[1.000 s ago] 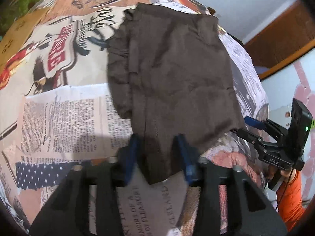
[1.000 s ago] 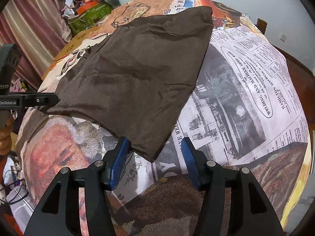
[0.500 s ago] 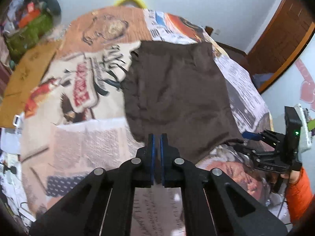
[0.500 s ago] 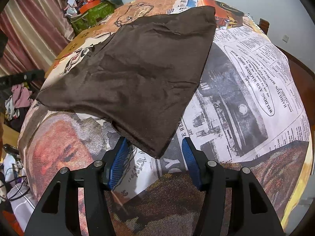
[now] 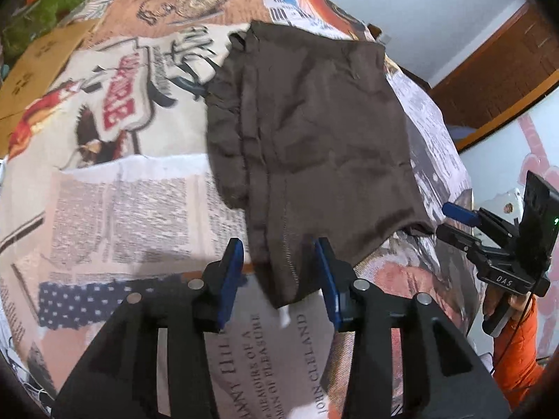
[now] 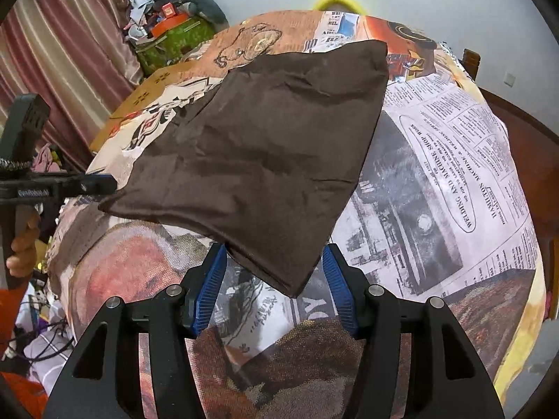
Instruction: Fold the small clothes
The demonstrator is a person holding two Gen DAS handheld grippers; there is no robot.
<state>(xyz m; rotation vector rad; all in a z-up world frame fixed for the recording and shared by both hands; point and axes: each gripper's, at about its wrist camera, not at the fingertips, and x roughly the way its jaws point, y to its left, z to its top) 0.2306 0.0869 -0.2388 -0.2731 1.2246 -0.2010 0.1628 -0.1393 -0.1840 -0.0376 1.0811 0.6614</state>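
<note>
Blue-padded fingers of the left gripper (image 5: 279, 279) are spread wide, one pad either side of the near-left corner of the brown garment (image 5: 314, 132); pads not touching the fabric as far as I can tell. Right gripper (image 6: 274, 288) likewise wide open, the near-right corner of the same garment (image 6: 258, 164) sitting between its pads, ungripped. Garment lies flat, some wrinkles, on the bed cover (image 5: 122, 202) with newspaper and poster prints, left edge folded over on itself. From the left wrist view the right gripper (image 5: 454, 221) shows side-on at the garment's near-right corner; from the right wrist view the left gripper (image 6: 94, 185) shows at the opposite corner. Beyond: pink curtain (image 6: 80, 28), cardboard sheet (image 5: 38, 66), clutter pile on a green box (image 6: 171, 35), wooden door (image 5: 506, 63).
</note>
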